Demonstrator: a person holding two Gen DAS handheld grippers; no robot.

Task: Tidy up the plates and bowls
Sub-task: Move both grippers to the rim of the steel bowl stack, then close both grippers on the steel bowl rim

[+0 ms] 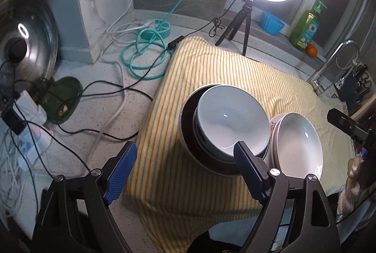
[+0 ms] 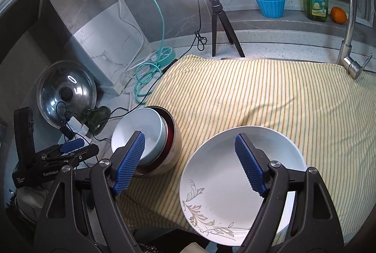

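Item: white plate [image 2: 235, 182] w/ leaf print, atop plate stack on striped cloth [image 2: 270, 93], directly under right gripper [image 2: 190, 159] at 6 o'clock, jaws wide, empty; left gripper [image 1: 185, 161] also spread, empty, nearer nested bowls [image 1: 230, 121] at 1 o'clock.

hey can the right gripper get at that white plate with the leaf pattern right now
Probably yes: the right gripper is open just above the white plate, which tops its stack on the striped cloth, and nothing blocks its rim.
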